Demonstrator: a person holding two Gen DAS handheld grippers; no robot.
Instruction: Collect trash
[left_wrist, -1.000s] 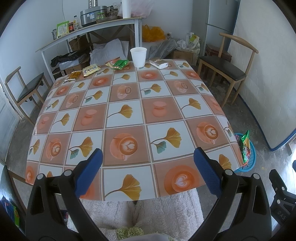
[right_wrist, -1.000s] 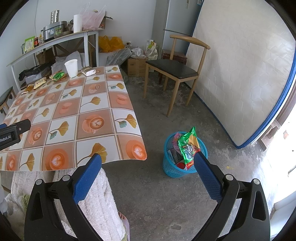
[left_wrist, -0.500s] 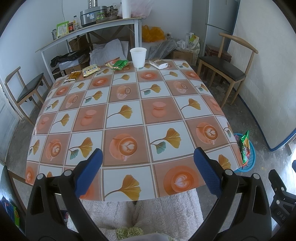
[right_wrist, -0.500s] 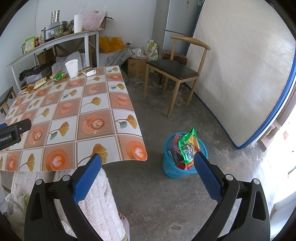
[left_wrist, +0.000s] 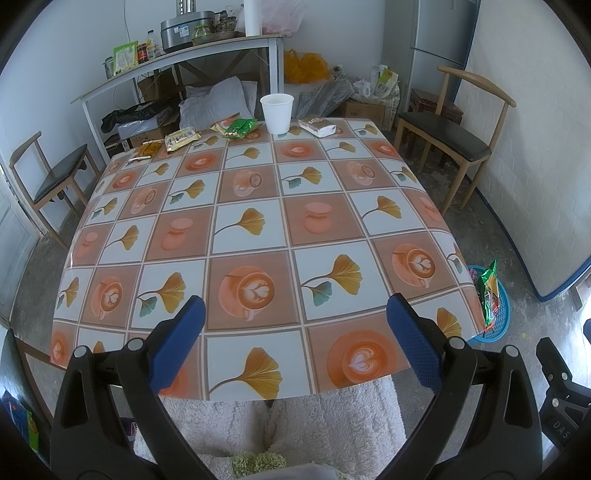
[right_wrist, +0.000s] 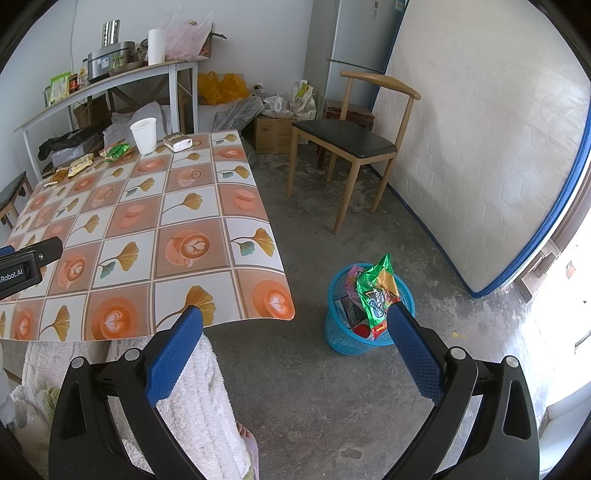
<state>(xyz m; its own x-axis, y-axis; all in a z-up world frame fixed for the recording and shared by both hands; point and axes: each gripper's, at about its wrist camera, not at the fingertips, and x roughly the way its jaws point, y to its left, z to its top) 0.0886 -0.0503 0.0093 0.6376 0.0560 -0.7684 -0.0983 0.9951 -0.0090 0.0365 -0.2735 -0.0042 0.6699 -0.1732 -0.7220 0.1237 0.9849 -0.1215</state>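
Observation:
At the far edge of the patterned table (left_wrist: 258, 229) stand a white paper cup (left_wrist: 277, 112), a green wrapper (left_wrist: 238, 128), a silver packet (left_wrist: 317, 124), a yellow packet (left_wrist: 181, 138) and an orange wrapper (left_wrist: 149, 149). My left gripper (left_wrist: 293, 317) hangs open over the table's near edge, far from them. My right gripper (right_wrist: 293, 325) is open above the floor, beside a blue basket (right_wrist: 347, 338) that holds a green snack bag (right_wrist: 376, 291) and other wrappers. The cup (right_wrist: 144, 134) and the packets also show in the right wrist view.
A wooden chair (right_wrist: 354, 144) stands right of the table, another chair (left_wrist: 55, 177) to the left. A mattress (right_wrist: 480, 155) leans on the right wall. A cluttered shelf (left_wrist: 177, 59) and bags sit behind the table. The person's fluffy white trousers (left_wrist: 280, 421) are below.

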